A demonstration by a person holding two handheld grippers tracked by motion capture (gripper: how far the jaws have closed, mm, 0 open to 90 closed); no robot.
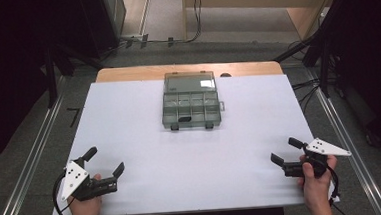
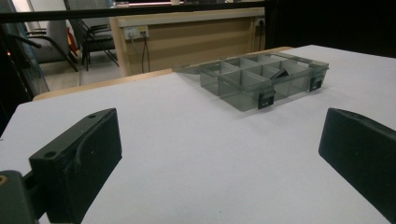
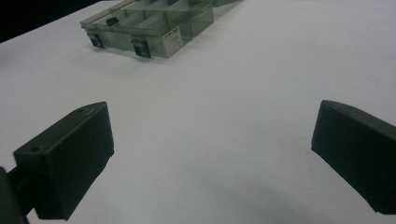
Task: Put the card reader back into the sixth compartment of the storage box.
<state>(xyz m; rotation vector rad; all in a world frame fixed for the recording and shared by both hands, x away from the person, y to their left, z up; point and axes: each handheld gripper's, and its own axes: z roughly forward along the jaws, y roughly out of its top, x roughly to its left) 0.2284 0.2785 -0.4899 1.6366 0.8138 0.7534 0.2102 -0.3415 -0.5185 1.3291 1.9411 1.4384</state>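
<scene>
1. Your left gripper [image 1: 104, 163] rests at the near left corner of the white table [image 1: 130, 141], its jaws spread wide with nothing between them. In the left gripper view only bare table surface lies between the two black jaws.

2. Your right gripper [image 1: 283, 152] sits at the near right corner, jaws likewise wide apart and empty. The right gripper view shows the same: bare white surface in the gap.

3. The thing nearest your work is the clear compartment box [image 1: 191, 107], which lies flat toward the far middle of the table, well apart from both grippers. Its lid [image 1: 189, 82] is already swung open and lies back on the far side.

4. The box is split into several compartments. One small dark object [image 1: 183, 119] lies in a near compartment, left of centre; the left gripper view shows it [image 2: 280, 73] leaning inside its cell. The other compartments look empty, though the tinted walls make that hard to be sure of.

5. My judgement of progress: you are at the very start. Neither gripper has closed on anything, and both are at rest far from the box.

6. What is left, as I read it: reach forward to the box with one or both grippers and deal with the dark object or the lid. The two dark latches [image 1: 174, 127] on the near wall face you.
</scene>
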